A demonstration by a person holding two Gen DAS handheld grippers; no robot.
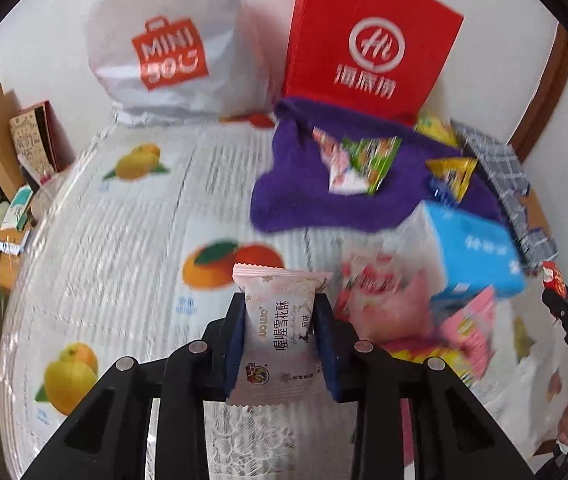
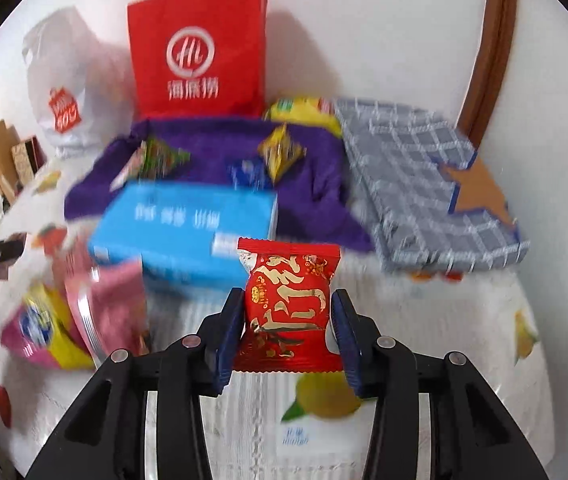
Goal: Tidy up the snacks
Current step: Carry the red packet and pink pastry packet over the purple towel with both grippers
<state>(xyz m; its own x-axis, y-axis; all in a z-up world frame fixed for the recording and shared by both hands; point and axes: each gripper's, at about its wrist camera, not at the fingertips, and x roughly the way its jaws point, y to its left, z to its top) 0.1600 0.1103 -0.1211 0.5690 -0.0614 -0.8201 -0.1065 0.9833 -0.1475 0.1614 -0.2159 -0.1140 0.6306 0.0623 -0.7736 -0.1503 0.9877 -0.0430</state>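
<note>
The pale pink snack packet (image 1: 279, 332) is up off the table, pinched between the two blue pads of the left gripper (image 1: 279, 320). The red snack packet (image 2: 290, 312) with gold writing is also lifted, squeezed in the right gripper (image 2: 288, 320). Below them lies a white tablecloth (image 1: 123, 240) with orange and lemon pictures. Farther off, a purple cloth (image 1: 304, 196) holds small snacks, with a blue box (image 2: 187, 232) just in front of it. At the far wall stand a red paper bag (image 2: 199, 52) and a white shopping bag (image 1: 163, 44).
</note>
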